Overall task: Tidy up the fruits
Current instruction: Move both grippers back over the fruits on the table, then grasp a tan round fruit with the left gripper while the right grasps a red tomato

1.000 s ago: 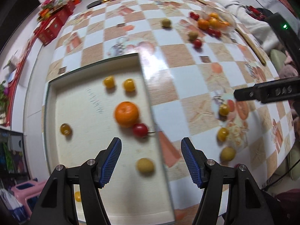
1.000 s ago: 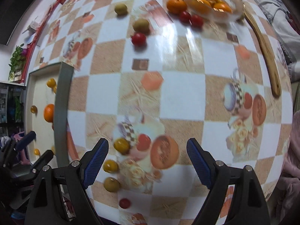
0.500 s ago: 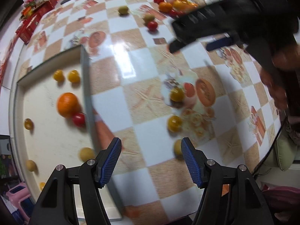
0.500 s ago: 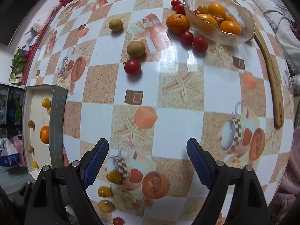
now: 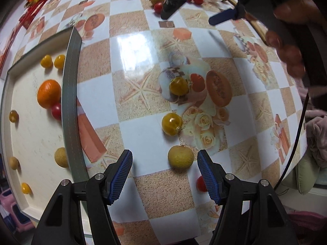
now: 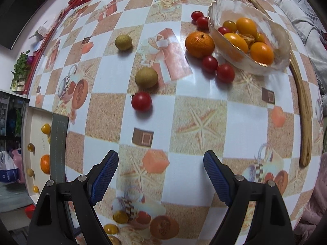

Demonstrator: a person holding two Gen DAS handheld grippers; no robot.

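Between my left gripper's [image 5: 165,173] wide-open jaws sits a tan round fruit [image 5: 180,156] on the surface, so I judge this is the pick-up approach. Next I'd ease forward and close gently. My right gripper [image 6: 161,173] hangs empty, jaws spread, the red tomato [image 6: 141,101] well ahead.

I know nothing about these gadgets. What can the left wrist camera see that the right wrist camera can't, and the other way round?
Only the left view shows the tan round fruit just ahead of the open left gripper, and the right gripper from outside. Only the right view shows the glass bowl of orange fruit and the wooden stick. Both show the checkered tablecloth and the tray.
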